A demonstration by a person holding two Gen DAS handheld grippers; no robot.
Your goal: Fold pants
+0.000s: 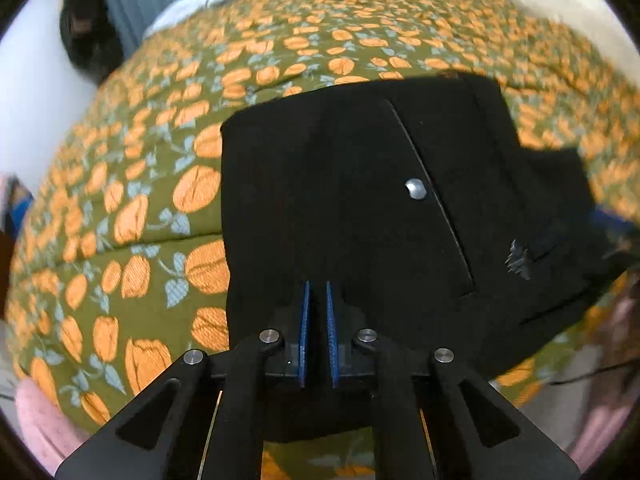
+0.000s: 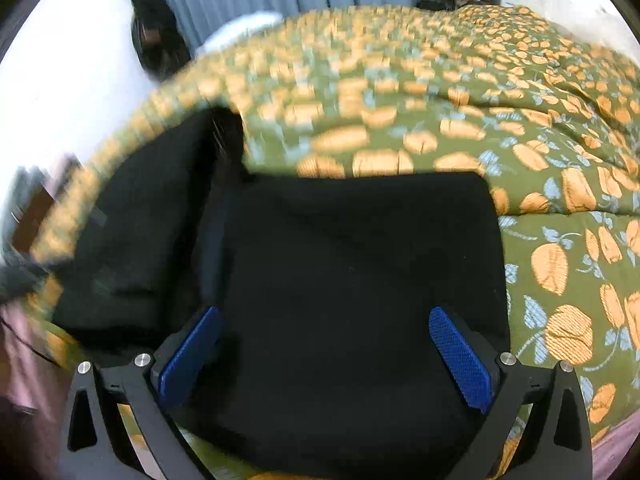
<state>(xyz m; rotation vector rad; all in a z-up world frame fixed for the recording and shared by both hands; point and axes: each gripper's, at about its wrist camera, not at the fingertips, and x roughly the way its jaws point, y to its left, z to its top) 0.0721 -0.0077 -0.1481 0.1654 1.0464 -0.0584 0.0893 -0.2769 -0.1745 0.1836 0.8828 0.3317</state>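
while the bedspread (image 1: 280, 64) fills most of both frames, the pants (image 1: 360, 208) lie folded on it, centre to right in the left view and centre to left in the right view. right gripper (image 2: 324, 356) gapes wide over the cloth; left gripper (image 1: 317, 332) is pinched narrow, holding nothing visible.

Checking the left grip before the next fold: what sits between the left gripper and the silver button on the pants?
Only black pants fabric. In the left wrist view, the stretch from the left gripper to the silver button is bare cloth.
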